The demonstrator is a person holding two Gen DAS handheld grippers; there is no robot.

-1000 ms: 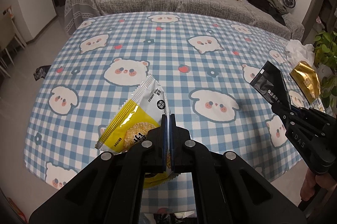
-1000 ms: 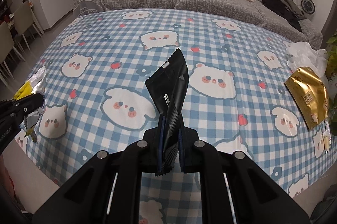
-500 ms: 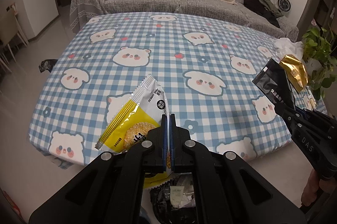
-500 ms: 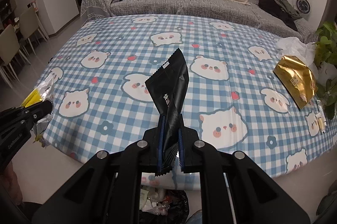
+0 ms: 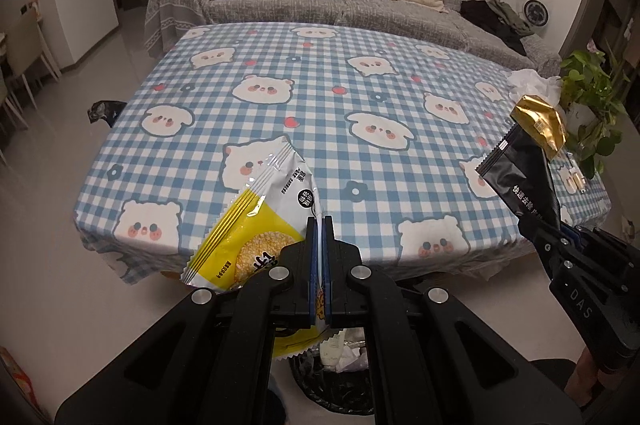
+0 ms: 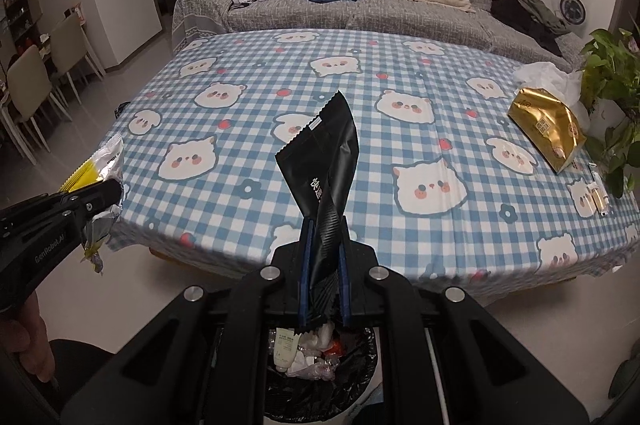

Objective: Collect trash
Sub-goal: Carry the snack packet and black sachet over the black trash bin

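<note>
The left tongs [image 5: 319,225] are clamping a yellow-and-white snack wrapper [image 5: 260,221], their pads pressed flat together on its edge, so the wrapper is sticking out ahead of them and to their left. The right tongs [image 6: 325,231] are pinching a black wrapper [image 6: 326,161], which is standing up twisted out of their tips. Both wrappers are hanging clear of the checked tabletop [image 5: 320,97], whose near edge is lying just ahead of both tongs. Below and behind the tips of each pair a bin lined with a black bag [image 6: 320,357] is showing, already holding crumpled litter. Farther ahead and to the right of the right tongs, a gold packet [image 6: 546,129] is lying on the tabletop beside a crumpled white bag [image 6: 548,75], well apart from either pair.
</note>
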